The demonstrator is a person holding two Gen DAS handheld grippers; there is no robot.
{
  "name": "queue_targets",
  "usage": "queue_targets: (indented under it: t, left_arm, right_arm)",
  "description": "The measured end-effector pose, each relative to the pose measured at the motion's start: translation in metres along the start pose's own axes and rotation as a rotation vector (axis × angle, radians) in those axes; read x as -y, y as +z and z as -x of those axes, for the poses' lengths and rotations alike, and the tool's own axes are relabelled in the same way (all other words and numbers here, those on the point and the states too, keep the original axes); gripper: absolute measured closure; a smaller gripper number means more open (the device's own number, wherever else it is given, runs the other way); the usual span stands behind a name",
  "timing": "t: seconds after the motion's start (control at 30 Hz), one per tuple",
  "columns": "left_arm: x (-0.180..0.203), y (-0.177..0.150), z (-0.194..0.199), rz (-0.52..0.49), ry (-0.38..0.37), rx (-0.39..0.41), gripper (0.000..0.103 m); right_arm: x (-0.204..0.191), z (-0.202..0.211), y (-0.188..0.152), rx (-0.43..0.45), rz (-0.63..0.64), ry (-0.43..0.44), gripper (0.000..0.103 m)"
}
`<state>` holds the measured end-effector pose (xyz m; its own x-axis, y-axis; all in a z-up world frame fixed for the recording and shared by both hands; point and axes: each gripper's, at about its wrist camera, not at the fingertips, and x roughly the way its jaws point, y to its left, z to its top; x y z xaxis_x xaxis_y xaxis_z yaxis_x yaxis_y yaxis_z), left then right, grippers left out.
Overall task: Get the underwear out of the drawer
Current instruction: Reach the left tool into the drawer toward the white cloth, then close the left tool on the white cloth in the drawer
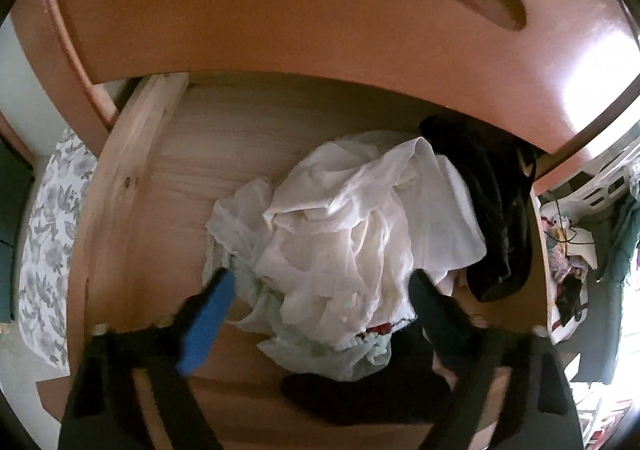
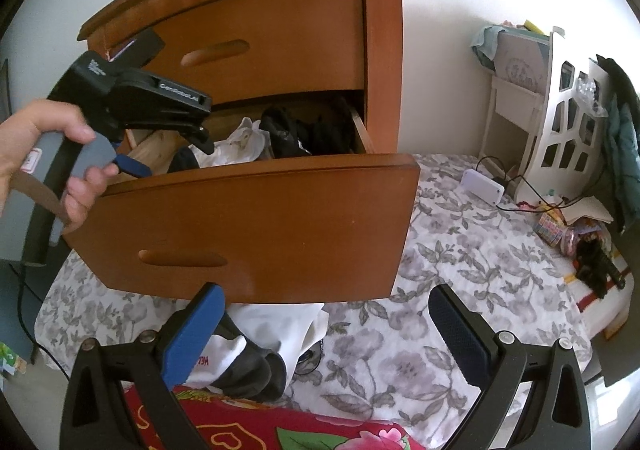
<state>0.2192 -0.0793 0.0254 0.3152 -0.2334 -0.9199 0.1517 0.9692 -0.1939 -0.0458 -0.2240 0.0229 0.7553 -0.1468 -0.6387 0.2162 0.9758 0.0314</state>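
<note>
We note the left gripper [image 1: 320, 282] pointing steeply down into the open drawer [image 1: 132, 178], jaws wide, with the crumpled pile of white underwear [image 1: 352, 218] lying directly between and ahead of the fingers; the blue-padded finger [image 1: 208, 326] sits at the pile's left edge, the dark finger [image 1: 436, 314] at its lower right, and we cannot tell whether either pad presses the cloth, so we judge nothing gripped yet; the pile has no clear long axis, only a loose heap running from lower left to upper right, so the jaws straddle it roughly across its width; a pale mint garment [image 1: 352, 354] lies under the white one, nearest the camera, and a closing pinch may take both; black clothing [image 1: 492, 210] lies touching the pile's right side, close beside the dark finger, and could be caught as well; the closed upper drawer front [image 1: 320, 10] overhangs the far part of the compartment, so a lift should, in our judgement, come back toward the camera; the right gripper [image 2: 328, 330] hangs well apart, outside and below the drawer front [image 2: 280, 226], jaws wide and empty over the floral bedspread [image 2: 460, 250]; the left is plainly the nearer; the person's hand [image 2: 36, 154] holds its handle.
</note>
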Motion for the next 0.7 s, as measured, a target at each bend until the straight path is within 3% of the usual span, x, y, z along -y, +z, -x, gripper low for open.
queue_targets:
  t: [0.1,0.17,0.3,0.37,0.47,0.7]
  left_arm:
    - [0.001,0.0,-0.009,0.005,-0.006,-0.028,0.028]
    - [0.002,0.0,-0.014,0.007,-0.014,-0.036,0.04]
    - [0.002,-0.001,-0.013,0.013,-0.032,-0.032,0.055]
    - [0.004,-0.002,-0.011,0.003,-0.023,-0.022,0.075]
    - [0.005,-0.007,-0.006,-0.001,-0.019,-0.01,0.087]
    - [-0.011,-0.02,0.01,0.063,-0.042,0.037,0.092]
  right_arm:
    - [0.0,-0.002,0.0,-0.007,0.001,0.001,0.0]
    - [0.0,-0.001,0.0,-0.006,-0.002,0.002,0.0]
    - [0.0,-0.001,0.0,-0.006,-0.002,0.002,0.0]
    - [0.001,-0.001,0.0,-0.005,-0.002,0.0,0.0]
    - [0.001,-0.001,0.0,-0.005,-0.002,-0.001,0.0]
    - [0.001,-0.001,0.0,-0.004,-0.002,-0.002,0.0]
